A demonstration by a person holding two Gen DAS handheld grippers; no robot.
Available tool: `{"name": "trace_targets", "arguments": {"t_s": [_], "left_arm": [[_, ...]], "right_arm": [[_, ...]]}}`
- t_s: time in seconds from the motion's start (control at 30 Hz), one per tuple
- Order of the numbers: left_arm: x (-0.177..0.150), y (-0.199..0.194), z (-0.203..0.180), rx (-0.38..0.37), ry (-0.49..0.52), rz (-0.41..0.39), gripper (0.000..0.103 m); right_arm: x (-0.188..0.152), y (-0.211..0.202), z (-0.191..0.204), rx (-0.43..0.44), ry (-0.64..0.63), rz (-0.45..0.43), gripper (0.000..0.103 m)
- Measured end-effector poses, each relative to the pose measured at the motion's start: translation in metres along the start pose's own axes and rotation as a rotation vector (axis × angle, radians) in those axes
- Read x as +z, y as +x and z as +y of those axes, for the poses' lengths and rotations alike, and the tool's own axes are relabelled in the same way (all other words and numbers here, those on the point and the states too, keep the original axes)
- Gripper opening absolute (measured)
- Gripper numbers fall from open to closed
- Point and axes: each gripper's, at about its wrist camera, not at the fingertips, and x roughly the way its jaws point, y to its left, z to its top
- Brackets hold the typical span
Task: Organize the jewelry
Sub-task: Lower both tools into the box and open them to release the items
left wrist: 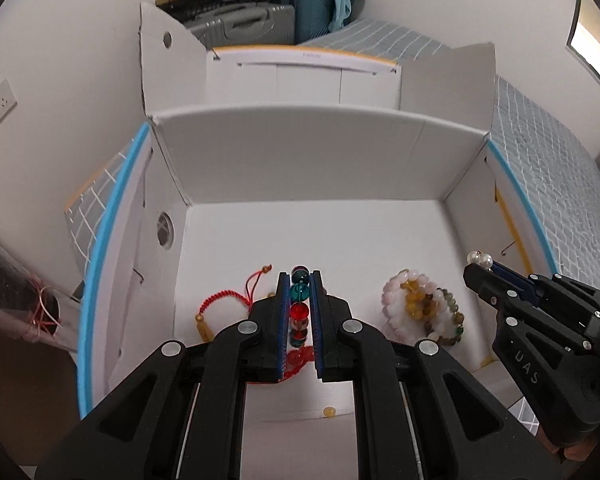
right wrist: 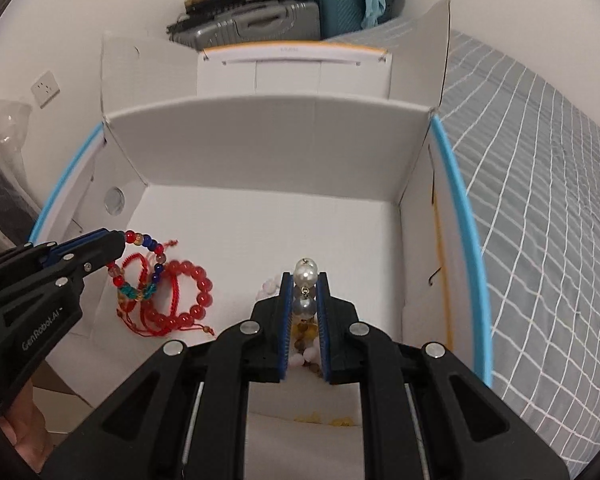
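Observation:
My left gripper (left wrist: 300,276) is shut on a multicolour bead bracelet (left wrist: 299,304) with teal and red beads; in the right wrist view the gripper (right wrist: 120,238) holds the bracelet (right wrist: 148,268) hanging above the red pile. My right gripper (right wrist: 305,276) is shut on a pearl piece (right wrist: 305,280); in the left wrist view it (left wrist: 478,262) holds the pearls (left wrist: 480,258) at the right. A red cord bracelet (left wrist: 228,300) lies left on the box floor, with a red bead bracelet (right wrist: 192,296). A pile of pink, amber and green bead bracelets (left wrist: 420,304) lies right.
Everything sits inside an open white cardboard box (left wrist: 300,152) with tall flaps, resting on a grey checked bed cover (right wrist: 540,200). A loose amber bead (left wrist: 329,411) lies near the front. A second white box (left wrist: 300,76) stands behind. Suitcases (right wrist: 260,20) are stacked at the back.

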Motion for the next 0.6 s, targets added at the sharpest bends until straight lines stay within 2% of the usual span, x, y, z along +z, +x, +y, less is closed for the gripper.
{"name": "trace_targets", "arguments": {"t_s": [0.23,0.57,0.6], "left_arm": [[-0.001,0.01,-0.002,0.005,0.002,0.023,0.009],[-0.005,0.016,-0.003,0.012,0.006,0.042,0.012],[-0.005,0.015,-0.002,0.012,0.004,0.042,0.012]], "right_arm": [[-0.005,0.012,-0.003,-0.001,0.012,0.055,0.011],[-0.005,0.016,0.0,-0.022,0.011,0.06,0.013],[-0.005,0.016,-0.001,-0.024,0.015,0.064,0.016]]}}
